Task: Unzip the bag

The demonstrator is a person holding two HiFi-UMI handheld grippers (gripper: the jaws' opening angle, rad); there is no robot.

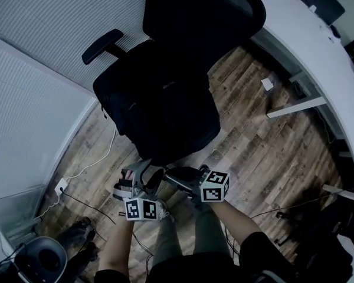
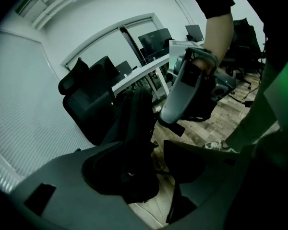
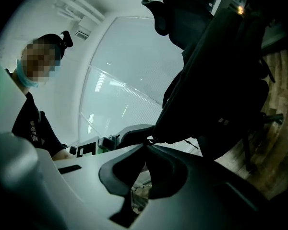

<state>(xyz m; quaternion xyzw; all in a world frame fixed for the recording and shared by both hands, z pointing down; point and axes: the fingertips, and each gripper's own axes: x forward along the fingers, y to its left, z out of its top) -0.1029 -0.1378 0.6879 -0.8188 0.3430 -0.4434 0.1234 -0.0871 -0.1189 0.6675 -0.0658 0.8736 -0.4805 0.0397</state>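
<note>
A black bag (image 1: 165,105) rests on the seat of a black office chair (image 1: 189,10). Both grippers are at its near edge. My right gripper (image 1: 168,174) points level, and its jaws are shut tip to tip (image 3: 146,145) right at the bag's edge (image 3: 216,90), with a small dark zipper pull (image 3: 150,140) pinched at the tips. My left gripper (image 1: 146,173) is just to its left, angled downward. Its jaws stand wide open (image 2: 144,147) around a fold of the bag (image 2: 134,123) without pressing on it. The right gripper (image 2: 169,121) shows above that fold.
A white desk (image 1: 318,52) curves along the right side. A frosted glass wall (image 1: 29,128) stands to the left. Cables (image 1: 82,170) and a socket (image 1: 62,186) lie on the wood floor. The chair's armrest (image 1: 102,46) sticks out to the left. The person's legs are below the grippers.
</note>
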